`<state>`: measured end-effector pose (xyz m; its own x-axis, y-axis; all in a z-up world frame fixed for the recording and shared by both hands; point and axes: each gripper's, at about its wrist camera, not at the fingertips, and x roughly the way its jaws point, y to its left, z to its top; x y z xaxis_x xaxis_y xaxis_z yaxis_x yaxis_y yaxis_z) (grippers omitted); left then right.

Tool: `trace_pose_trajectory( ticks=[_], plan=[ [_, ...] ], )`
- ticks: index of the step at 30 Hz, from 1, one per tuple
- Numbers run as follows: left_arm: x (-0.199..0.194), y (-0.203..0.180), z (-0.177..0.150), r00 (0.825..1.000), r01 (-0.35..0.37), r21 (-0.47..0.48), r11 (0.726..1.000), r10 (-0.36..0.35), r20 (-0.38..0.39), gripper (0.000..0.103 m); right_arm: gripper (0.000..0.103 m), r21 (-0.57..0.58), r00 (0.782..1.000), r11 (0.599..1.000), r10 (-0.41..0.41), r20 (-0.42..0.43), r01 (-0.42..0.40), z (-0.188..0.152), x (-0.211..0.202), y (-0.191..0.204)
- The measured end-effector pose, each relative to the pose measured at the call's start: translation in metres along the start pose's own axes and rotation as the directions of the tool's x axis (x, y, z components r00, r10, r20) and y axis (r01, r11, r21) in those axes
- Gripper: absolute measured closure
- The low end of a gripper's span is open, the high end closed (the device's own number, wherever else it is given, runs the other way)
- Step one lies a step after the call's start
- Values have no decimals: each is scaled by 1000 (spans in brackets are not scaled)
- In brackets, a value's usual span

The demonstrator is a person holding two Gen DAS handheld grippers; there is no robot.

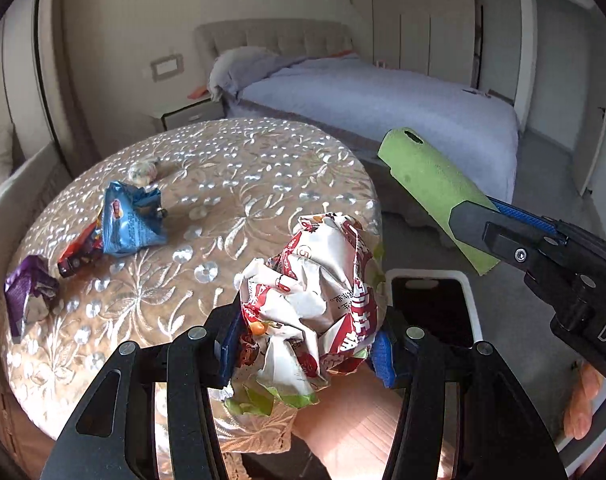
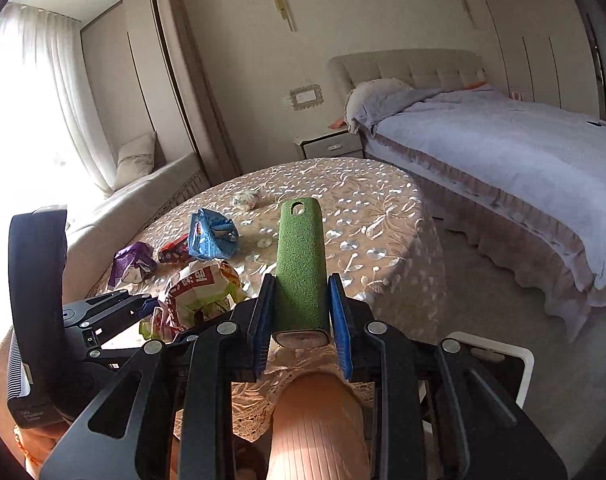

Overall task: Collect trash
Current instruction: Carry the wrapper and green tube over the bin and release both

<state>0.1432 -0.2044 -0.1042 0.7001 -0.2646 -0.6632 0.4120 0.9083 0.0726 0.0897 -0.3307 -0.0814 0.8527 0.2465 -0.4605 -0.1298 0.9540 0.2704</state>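
Observation:
My left gripper is shut on a crumpled red-and-white wrapper, held over the near edge of the round table; the wrapper also shows in the right wrist view. My right gripper is shut on a green flat bar, seen from the left wrist view too. On the table lie a blue wrapper, a red wrapper, a purple wrapper and a small crumpled ball. A white-rimmed bin stands on the floor beside the table.
A bed with a grey cover stands behind the table at the right. A nightstand is by the wall. A window seat runs along the left. My leg is below the grippers.

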Motion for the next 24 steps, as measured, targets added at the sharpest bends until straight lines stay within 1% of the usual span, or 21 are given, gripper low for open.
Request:
trace_pose_trajectory(
  ticks=[2, 5, 10, 15, 18, 24],
  plan=[
    [7, -18, 2, 1000, 13, 34, 999, -13, -11, 52, 75, 13, 1000, 1000, -26, 5, 26, -3, -6, -12],
    [19, -40, 4, 998, 51, 75, 996, -49, -31, 52, 75, 31, 998, 998, -64, 12, 63, -6, -14, -28],
    [41, -77, 4, 992, 113, 142, 983, -103, -76, 52, 75, 55, 992, 990, -127, 0, 127, -13, -21, -54],
    [65, -110, 2, 981, 169, 213, 962, -143, -130, 52, 75, 62, 980, 979, -191, -51, 194, -26, -18, -80],
    [83, -126, -2, 969, 214, 239, 947, -175, -175, 52, 75, 60, 970, 971, -225, -94, 232, -36, -15, -96],
    [117, -147, -9, 952, 248, 275, 929, -180, -249, 52, 75, 69, 950, 957, -267, -163, 281, -51, -4, -121]
  ],
)
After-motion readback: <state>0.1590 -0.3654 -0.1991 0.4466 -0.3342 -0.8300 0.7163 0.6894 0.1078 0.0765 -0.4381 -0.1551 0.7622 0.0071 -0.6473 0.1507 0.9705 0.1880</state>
